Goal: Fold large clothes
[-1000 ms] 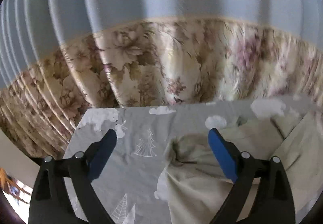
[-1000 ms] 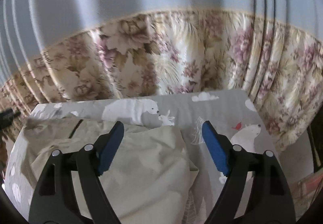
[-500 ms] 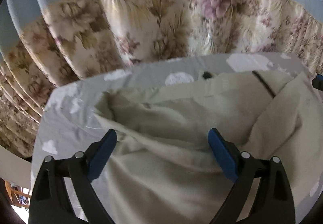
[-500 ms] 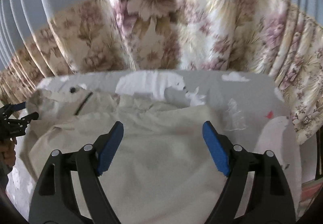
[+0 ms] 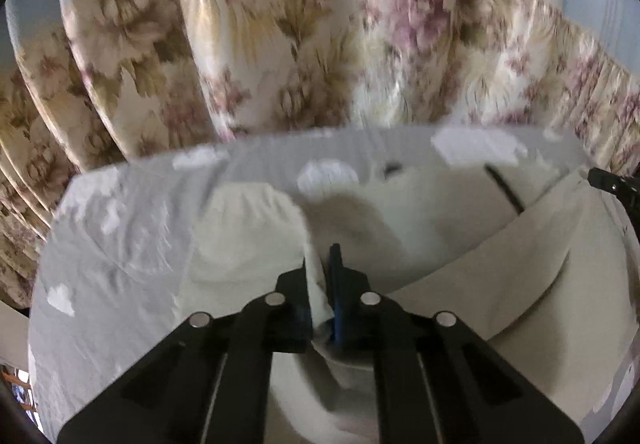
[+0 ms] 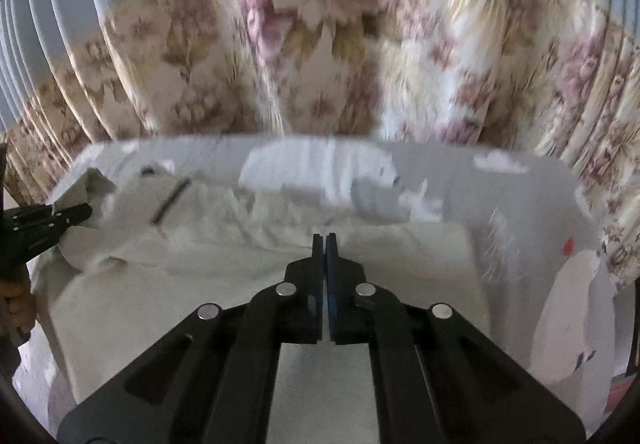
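A large beige garment (image 5: pixel 500 284) lies spread on a grey sheet with white prints (image 5: pixel 120 244). My left gripper (image 5: pixel 320 256) has its jaws closing on a raised fold of the garment, and cloth shows pinched between the blue pads. The right wrist view has this gripper (image 6: pixel 80 211) at the garment's far left corner. My right gripper (image 6: pixel 324 238) has its jaws closing at the folded edge of the garment (image 6: pixel 240 284), pads together. In the left wrist view the cloth's edge rises towards the right gripper (image 5: pixel 596 175).
A floral curtain (image 5: pixel 320 44) hangs close behind the far edge of the sheet (image 6: pixel 520 224). A black strap or cord (image 5: pixel 504 188) lies on the garment near the back. A person's hand (image 6: pixel 16 300) holds the left tool at the left rim.
Both grippers came down and forward over the garment, then went from wide open to shut. The left one now pinches a fold of cloth.
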Demonstrator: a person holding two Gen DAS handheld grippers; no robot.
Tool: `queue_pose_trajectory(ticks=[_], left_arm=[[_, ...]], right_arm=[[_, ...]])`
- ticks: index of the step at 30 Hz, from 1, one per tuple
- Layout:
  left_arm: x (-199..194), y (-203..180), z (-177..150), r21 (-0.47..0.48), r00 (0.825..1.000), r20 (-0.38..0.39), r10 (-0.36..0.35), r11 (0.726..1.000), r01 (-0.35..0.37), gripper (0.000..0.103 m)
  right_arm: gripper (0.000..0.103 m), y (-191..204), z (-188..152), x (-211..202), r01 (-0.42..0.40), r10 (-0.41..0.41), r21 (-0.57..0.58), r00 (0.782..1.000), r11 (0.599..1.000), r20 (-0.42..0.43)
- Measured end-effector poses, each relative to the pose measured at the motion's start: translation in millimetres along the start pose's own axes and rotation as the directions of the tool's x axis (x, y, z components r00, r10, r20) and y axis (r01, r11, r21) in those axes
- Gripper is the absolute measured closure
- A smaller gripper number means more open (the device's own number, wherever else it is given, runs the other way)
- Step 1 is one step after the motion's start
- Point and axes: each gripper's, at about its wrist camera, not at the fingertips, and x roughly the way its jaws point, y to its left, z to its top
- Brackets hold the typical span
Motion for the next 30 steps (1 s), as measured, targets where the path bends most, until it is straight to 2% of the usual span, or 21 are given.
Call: queue_pose_trajectory(ticks=[3,8,12,14,15,16,17,18,20,22,25,28,30], left_arm=[[-7,5,17,-0.030,0.999,0.035,-0.012,0.999,0.013,0.097],[-4,8,39,-0.075,0.996,0.079,0.029,0.997,-0.023,0.097],[30,5,45,-0.061,0.997,0.033,0.073,0.996,-0.071,0.095],[48,3,39,-0.025,0.996,-0.004,0.091,0.996,-0.091,0.093],[54,4,35,-0.018,0.994,-0.010,0.104,0.994,-0.105,0.084],[55,5,30,-0.016,0.992,-0.007,0.126,0.992,-0.126,0.043],[55,8,24,-0.014,0.986,0.014,0.164,0.986,-0.164,0.030],[51,14,17,-0.024,0.980,0.049,0.191,0.982,-0.190,0.021],[50,31,7,-0.063,0.983,0.044,0.180,0.982,-0.177,0.018],[45,49,-3,-0.120,0.984,0.044,0.173,0.979,-0.166,0.012],[25,54,-13,-0.114,0.980,0.080,0.184,0.978,-0.175,0.011],[-12,47,-20,-0.103,0.973,0.148,0.177,0.981,-0.163,0.011],[-33,42,-21,-0.101,0.970,0.172,0.169,0.983,-0.153,0.011]], right_arm=[[0.102,-1,11,-13,0.007,-0.006,-0.016,0.999,1.000,0.052],[0.102,2,24,-13,0.032,-0.030,-0.022,0.995,0.999,0.093],[0.101,-1,21,10,0.066,-0.065,-0.017,0.996,0.998,0.055],[0.100,-6,14,28,0.143,-0.143,-0.009,0.990,0.990,0.013],[0.097,-11,10,34,0.157,-0.157,0.003,0.988,0.988,-0.004],[0.087,-15,5,38,0.160,-0.160,0.017,0.987,0.987,-0.020],[0.073,-22,0,42,0.171,-0.170,0.037,0.985,0.985,-0.034],[0.068,-26,-5,42,0.184,-0.182,0.042,0.983,0.982,-0.032],[0.057,-35,-11,41,0.186,-0.185,0.055,0.982,0.981,-0.031],[0.055,-45,-16,37,0.203,-0.201,0.068,0.979,0.977,-0.035],[0.054,-48,-20,15,0.217,-0.218,0.073,0.976,0.973,0.002],[0.046,-32,-22,-18,0.170,-0.174,0.056,0.983,0.984,0.067],[0.040,-11,-26,-35,0.110,-0.112,0.028,0.990,0.994,0.088]])
